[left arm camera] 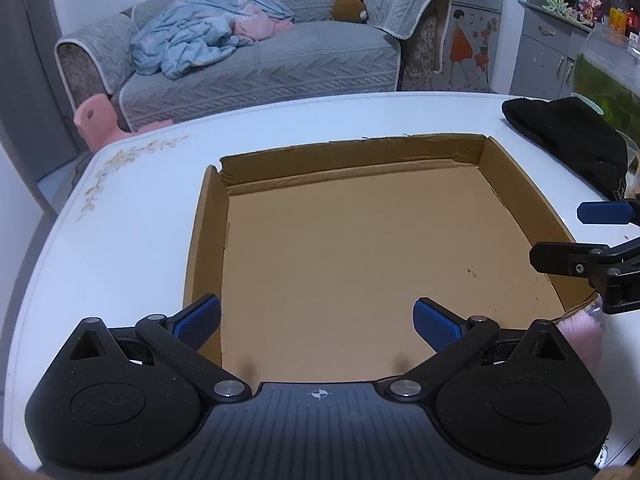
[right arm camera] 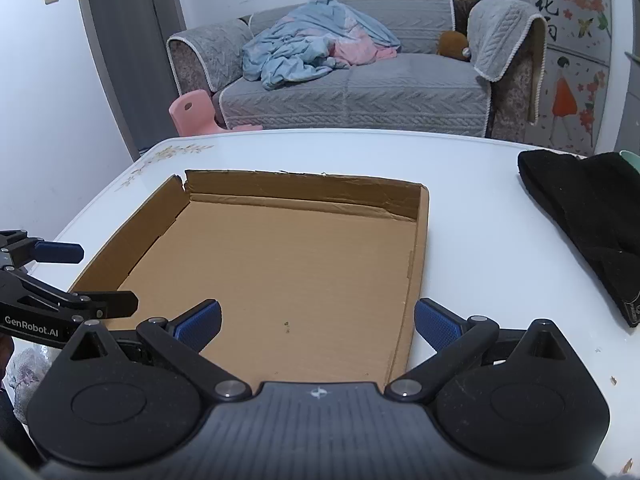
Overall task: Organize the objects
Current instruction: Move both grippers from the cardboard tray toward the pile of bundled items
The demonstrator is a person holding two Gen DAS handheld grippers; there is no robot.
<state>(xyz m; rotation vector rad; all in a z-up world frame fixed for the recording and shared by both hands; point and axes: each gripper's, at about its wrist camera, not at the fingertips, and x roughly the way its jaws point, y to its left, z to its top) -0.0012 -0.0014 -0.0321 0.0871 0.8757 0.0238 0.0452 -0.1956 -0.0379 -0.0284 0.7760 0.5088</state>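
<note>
A shallow cardboard box (left arm camera: 496,184) with nothing in it lies on the white table (left arm camera: 132,216); the right wrist view shows its rim (right arm camera: 420,240) too. My left gripper (left arm camera: 317,326) hovers over the box's near left part, open and holding nothing. My right gripper (right arm camera: 318,326) hangs above the box's near right edge, open and holding nothing. A black knit hat (left arm camera: 572,144) lies on the table to the right of the box, and shows in the right wrist view as well (right arm camera: 588,216). A pink fluffy thing (left arm camera: 582,334) peeks out at the box's near right corner.
Behind the table stands a grey sofa (right arm camera: 360,96) with a blue and pink blanket (right arm camera: 312,48). A pink plastic stool (right arm camera: 192,114) sits beside it. At the far right stand a glass tank (left arm camera: 604,80) and a grey cabinet. A grey fluffy thing (right arm camera: 28,368) lies at the near left.
</note>
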